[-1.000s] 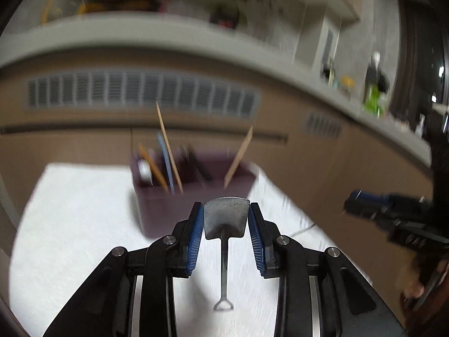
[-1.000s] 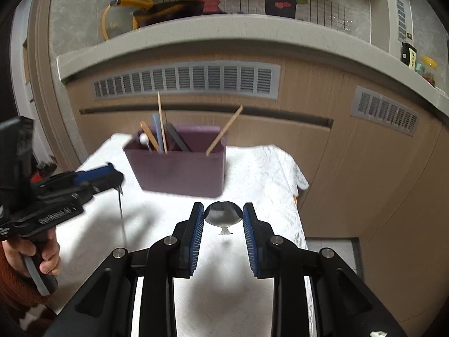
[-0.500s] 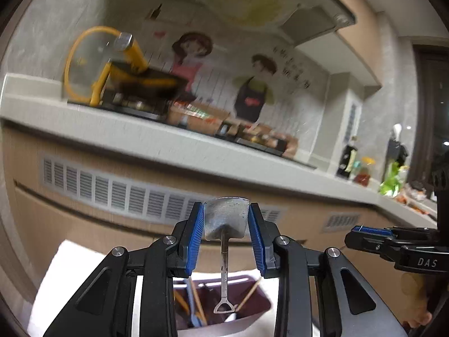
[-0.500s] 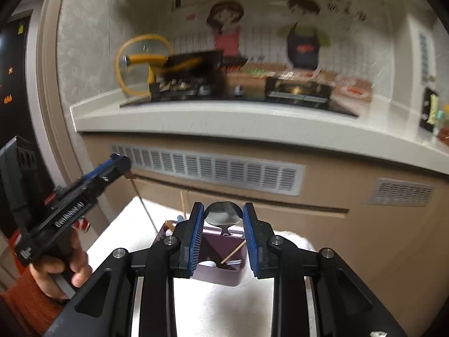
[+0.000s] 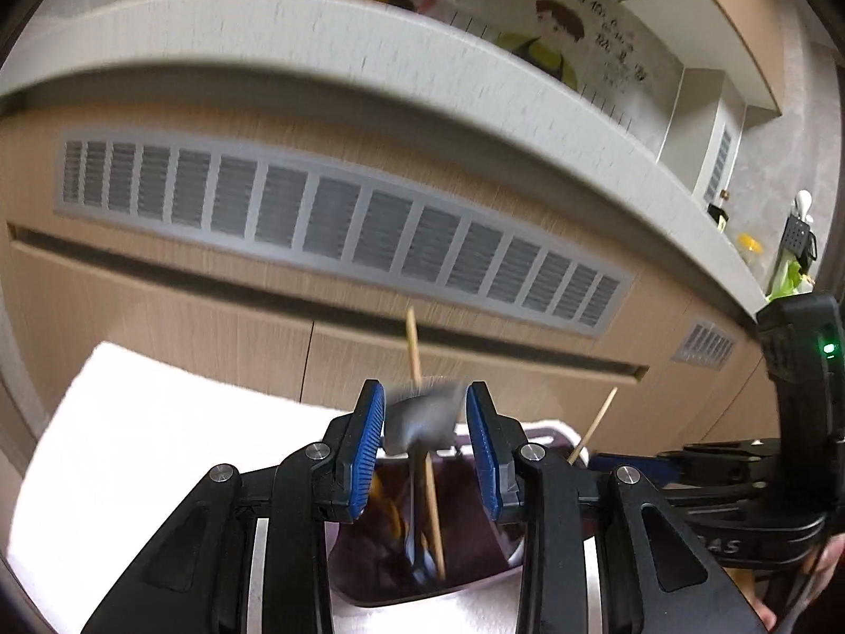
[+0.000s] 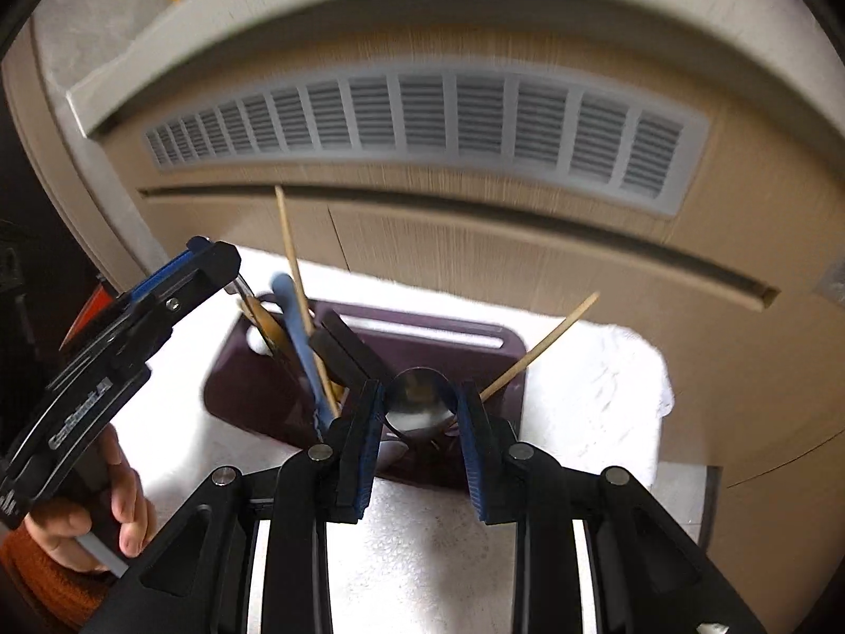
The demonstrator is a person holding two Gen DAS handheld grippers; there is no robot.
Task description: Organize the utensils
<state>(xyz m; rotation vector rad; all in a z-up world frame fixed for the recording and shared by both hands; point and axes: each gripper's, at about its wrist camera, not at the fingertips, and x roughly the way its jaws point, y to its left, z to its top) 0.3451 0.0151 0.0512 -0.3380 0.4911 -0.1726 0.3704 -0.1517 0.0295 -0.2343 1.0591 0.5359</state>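
- Gripping: left gripper (image 5: 425, 425), blue pads (image 5: 369, 444) clamped on the blade of a small metal spatula (image 5: 422, 417); blade blurred, sitting between the fingertips, its thin handle hanging down into the purple utensil holder (image 5: 475, 555) below.
- Right gripper (image 6: 420, 412): blue pads (image 6: 472, 454) clamped on the bowl of a metal spoon (image 6: 420, 401); bowl sits between the fingertips at the near edge of the purple utensil holder (image 6: 253, 385); the handle below is mostly hidden.
- Purple utensil holder: rectangular, stands on a white cloth (image 6: 591, 401) covering a table, just beyond both grippers.
- Contents, left part of holder: one long wooden chopstick (image 6: 293, 269) standing nearly upright, a blue-handled utensil (image 6: 298, 338), a wooden-handled utensil (image 6: 264, 319), a black-handled utensil (image 6: 348, 348).
- Contents, right part: a second wooden chopstick (image 6: 544, 343) leaning out to the right.
- In the right wrist view, the left gripper (image 6: 211, 269) hovers over the holder's left end, held by a hand (image 6: 95, 518) in an orange sleeve.
- Backdrop: wooden cabinet front with a grey vent grille (image 5: 338, 227) under a grey countertop (image 5: 369, 47).
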